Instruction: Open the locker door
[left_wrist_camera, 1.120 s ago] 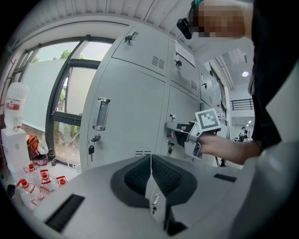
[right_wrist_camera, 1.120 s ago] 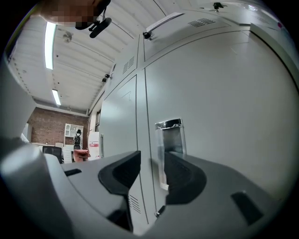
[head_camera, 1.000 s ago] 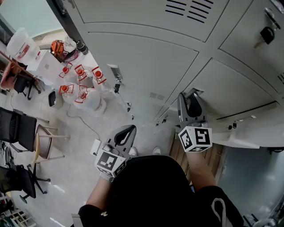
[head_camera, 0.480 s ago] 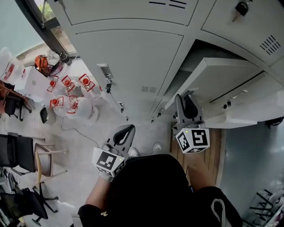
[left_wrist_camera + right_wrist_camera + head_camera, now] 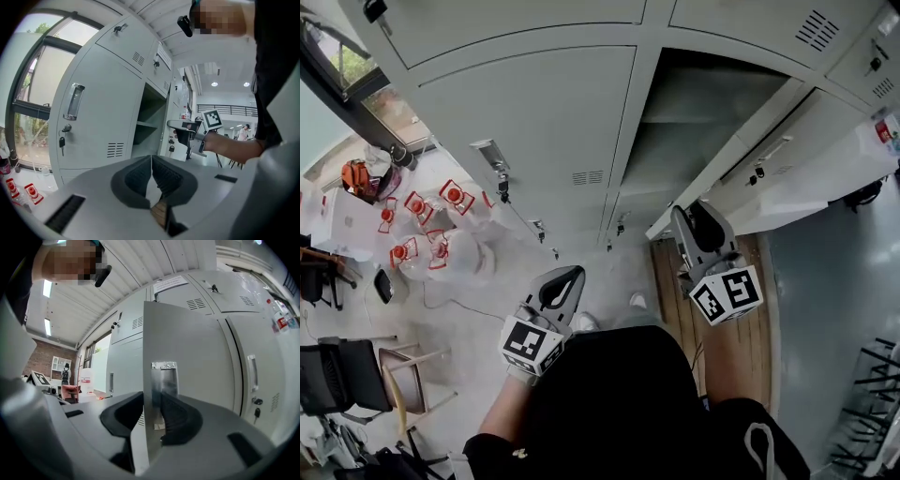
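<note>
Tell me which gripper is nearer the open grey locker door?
Right. The right gripper has the edge of the open grey metal locker door between its opening jaws; the left gripper hangs apart, further left.

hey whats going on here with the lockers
A person is opening a locker door, with a hand-held gripper in each hand. The right hand-held gripper has the door's free edge between its jaws, which are opening. The door stands swung well out, so the inside of the locker shows. The left hand-held gripper is shut on nothing and held low, away from the lockers.
</note>
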The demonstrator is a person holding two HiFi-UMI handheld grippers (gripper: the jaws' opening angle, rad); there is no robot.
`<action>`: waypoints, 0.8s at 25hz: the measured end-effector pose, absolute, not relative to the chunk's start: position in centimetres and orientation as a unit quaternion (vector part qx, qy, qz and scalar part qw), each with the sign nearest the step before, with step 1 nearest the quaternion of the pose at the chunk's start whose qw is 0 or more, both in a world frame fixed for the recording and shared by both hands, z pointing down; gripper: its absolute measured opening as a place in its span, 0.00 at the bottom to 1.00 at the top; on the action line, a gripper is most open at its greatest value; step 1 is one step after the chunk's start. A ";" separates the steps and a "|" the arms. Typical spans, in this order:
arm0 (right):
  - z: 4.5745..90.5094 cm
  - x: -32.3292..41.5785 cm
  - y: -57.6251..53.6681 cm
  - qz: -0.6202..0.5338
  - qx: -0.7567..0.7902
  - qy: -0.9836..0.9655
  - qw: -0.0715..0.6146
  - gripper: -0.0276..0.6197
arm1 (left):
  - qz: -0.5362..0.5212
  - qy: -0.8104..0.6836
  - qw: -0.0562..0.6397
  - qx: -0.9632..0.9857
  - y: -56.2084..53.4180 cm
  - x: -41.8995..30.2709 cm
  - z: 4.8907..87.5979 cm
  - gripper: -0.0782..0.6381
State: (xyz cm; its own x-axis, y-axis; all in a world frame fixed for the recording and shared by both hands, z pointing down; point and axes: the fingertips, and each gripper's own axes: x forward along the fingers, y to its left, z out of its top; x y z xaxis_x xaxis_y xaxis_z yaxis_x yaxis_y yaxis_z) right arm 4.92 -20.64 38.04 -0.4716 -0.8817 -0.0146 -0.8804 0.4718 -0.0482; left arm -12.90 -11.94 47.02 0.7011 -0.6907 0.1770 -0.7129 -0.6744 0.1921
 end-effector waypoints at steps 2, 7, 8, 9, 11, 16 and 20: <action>38.1 5.7 -19.7 -0.016 -0.518 0.855 0.017 0.25 | 0.045 -0.369 0.124 0.920 -11.8 -12.4 47.2 0.14; 38.1 7.7 -17.6 -0.012 -0.521 0.853 0.019 0.26 | 0.044 -0.345 0.121 0.930 -11.9 -10.4 47.1 0.14; 38.1 8.1 -17.2 -0.011 -0.520 0.854 0.021 0.26 | 0.044 -0.340 0.120 0.932 -12.0 -9.8 47.0 0.14; 38.1 8.6 -16.8 -0.010 -0.518 0.855 0.023 0.26 | 0.044 -0.335 0.120 0.934 -12.0 -9.2 46.9 0.14; 38.1 9.5 -16.0 -0.011 -0.516 0.856 0.023 0.27 | 0.043 -0.324 0.120 0.937 -12.2 -7.7 46.8 0.14; 38.2 12.5 -14.0 -0.019 -0.518 0.855 0.029 0.27 | 0.040 -0.300 0.122 0.945 -12.5 -3.1 46.2 0.14; 38.2 15.7 -12.3 -0.022 -0.532 0.846 0.035 0.22 | 0.042 -0.277 0.121 0.952 -12.2 0.8 45.9 0.14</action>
